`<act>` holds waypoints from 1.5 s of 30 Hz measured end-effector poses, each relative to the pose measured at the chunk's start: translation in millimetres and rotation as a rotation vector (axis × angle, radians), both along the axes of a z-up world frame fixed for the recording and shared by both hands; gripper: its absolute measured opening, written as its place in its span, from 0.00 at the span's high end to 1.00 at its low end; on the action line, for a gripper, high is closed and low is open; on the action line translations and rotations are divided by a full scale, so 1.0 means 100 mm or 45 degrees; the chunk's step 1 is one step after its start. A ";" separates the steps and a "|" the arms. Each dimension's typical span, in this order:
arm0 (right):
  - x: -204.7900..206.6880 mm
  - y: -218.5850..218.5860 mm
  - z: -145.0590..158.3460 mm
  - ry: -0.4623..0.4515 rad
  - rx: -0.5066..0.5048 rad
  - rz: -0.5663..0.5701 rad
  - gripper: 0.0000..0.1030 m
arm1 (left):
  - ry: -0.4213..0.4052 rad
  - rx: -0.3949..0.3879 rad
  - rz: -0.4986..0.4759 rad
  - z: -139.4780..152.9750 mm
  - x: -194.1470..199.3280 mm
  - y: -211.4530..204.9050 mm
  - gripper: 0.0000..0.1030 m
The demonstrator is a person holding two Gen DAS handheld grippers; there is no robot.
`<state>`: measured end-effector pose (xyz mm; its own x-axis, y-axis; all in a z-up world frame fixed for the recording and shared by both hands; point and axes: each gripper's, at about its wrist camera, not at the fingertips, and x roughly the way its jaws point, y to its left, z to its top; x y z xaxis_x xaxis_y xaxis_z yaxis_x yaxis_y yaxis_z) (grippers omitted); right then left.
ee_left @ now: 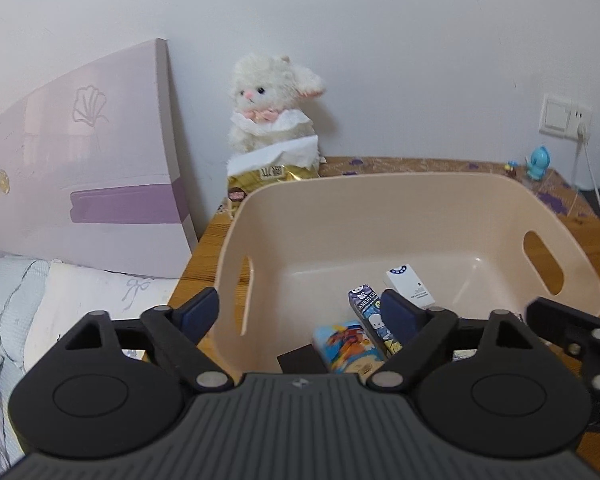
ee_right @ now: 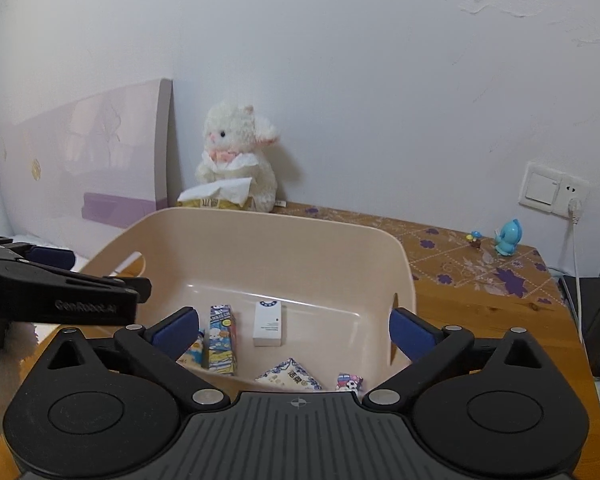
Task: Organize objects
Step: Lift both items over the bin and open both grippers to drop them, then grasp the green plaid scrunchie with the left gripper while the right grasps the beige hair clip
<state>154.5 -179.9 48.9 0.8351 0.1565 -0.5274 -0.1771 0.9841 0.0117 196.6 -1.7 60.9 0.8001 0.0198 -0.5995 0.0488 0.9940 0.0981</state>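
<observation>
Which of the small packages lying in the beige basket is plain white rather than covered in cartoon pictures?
The white box, lying flat on the floor of the basket farthest back. The cartoon carton beside it and the other packets are all colourfully printed.

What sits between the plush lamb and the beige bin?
A gold tissue pack with a white sheet pulled up sits between the plush lamb and the far rim of the beige bin; both wrist views show it.
</observation>
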 end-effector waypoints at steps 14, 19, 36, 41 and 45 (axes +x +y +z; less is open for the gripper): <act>-0.42 -0.26 -0.06 0.049 0.015 -0.005 0.00 | -0.034 -0.043 -0.019 -0.02 -0.58 0.11 0.12; -0.49 -0.33 -0.23 0.100 0.003 -0.009 0.00 | 0.003 -0.040 -0.050 -0.13 -0.73 0.06 0.12; -0.47 -0.36 -0.92 0.313 -0.049 -0.022 0.00 | 0.207 -0.042 -0.167 -0.76 -0.73 -0.27 0.12; -0.44 -0.35 -1.02 0.340 -0.049 -0.021 0.00 | 0.251 -0.081 -0.171 -0.87 -0.63 -0.30 0.11; -0.41 -0.33 -1.06 0.350 -0.043 -0.022 0.00 | 0.286 -0.119 -0.183 -0.95 -0.56 -0.32 0.13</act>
<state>113.2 -212.6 -57.6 0.6624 0.1220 -0.7392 -0.1547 0.9877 0.0244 140.5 -33.4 -34.0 0.6373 -0.1482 -0.7562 0.2003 0.9795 -0.0231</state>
